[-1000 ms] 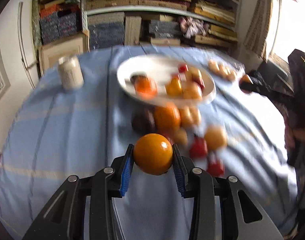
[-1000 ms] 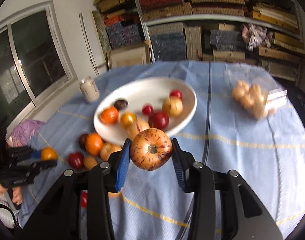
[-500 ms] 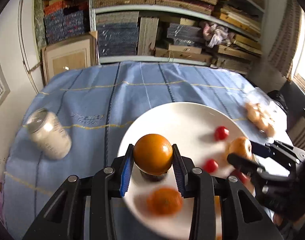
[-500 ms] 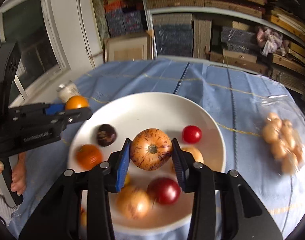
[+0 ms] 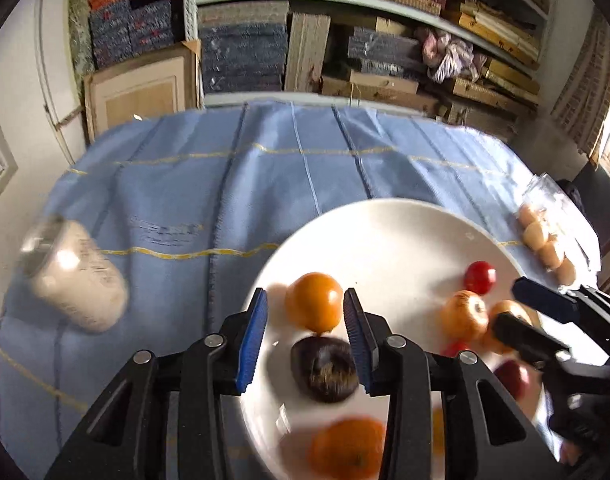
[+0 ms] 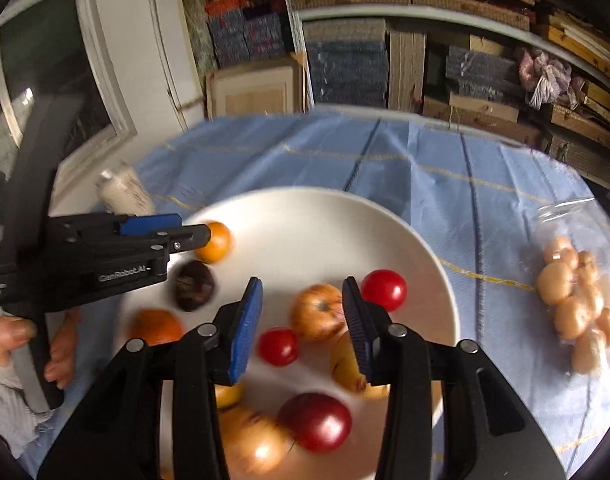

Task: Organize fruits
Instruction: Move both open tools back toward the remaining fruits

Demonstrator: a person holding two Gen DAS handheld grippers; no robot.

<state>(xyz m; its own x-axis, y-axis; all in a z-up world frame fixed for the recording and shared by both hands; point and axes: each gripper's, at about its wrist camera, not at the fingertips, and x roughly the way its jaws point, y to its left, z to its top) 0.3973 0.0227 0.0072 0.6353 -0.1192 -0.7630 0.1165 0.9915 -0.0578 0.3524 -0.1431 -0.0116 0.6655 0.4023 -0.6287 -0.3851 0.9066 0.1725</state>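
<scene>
1. Your left gripper [image 5: 305, 312] hangs over the near-left part of the white plate [image 5: 385, 224], and its jaws are opening. The orange [image 5: 313, 301] sits between the blue pads with a gap on each side, so nothing is pressing on it; it looks to be resting on the plate.
2. Just below that orange in the left view lies a dark purple fruit [image 5: 325, 368], and a blurred tangerine [image 5: 347, 448] lies nearer the plate's front edge.
3. Your right gripper [image 6: 301, 312] is over the middle of the same plate [image 6: 305, 208], jaws opening too. The speckled yellow-red apple [image 6: 319, 311] lies between the pads; it stands clear of the left pad, and you cannot tell whether it touches the right one.
4. Around that apple in the right view: a small red fruit [image 6: 384, 290] just right of it, another red one [image 6: 278, 346] lower left, a larger dark red fruit [image 6: 316, 422] nearer the camera, and a blurred pale apple [image 6: 253, 440] at the bottom.
5. Your hand [image 6: 33, 344] grips the left tool's handle at the left edge of the right view.
6. On the blue tablecloth [image 5: 265, 184], a pale jar [image 5: 75, 276] stands left of the plate, and a clear bag of small tan fruits [image 6: 577, 304] lies to the right, apart from the plate.
</scene>
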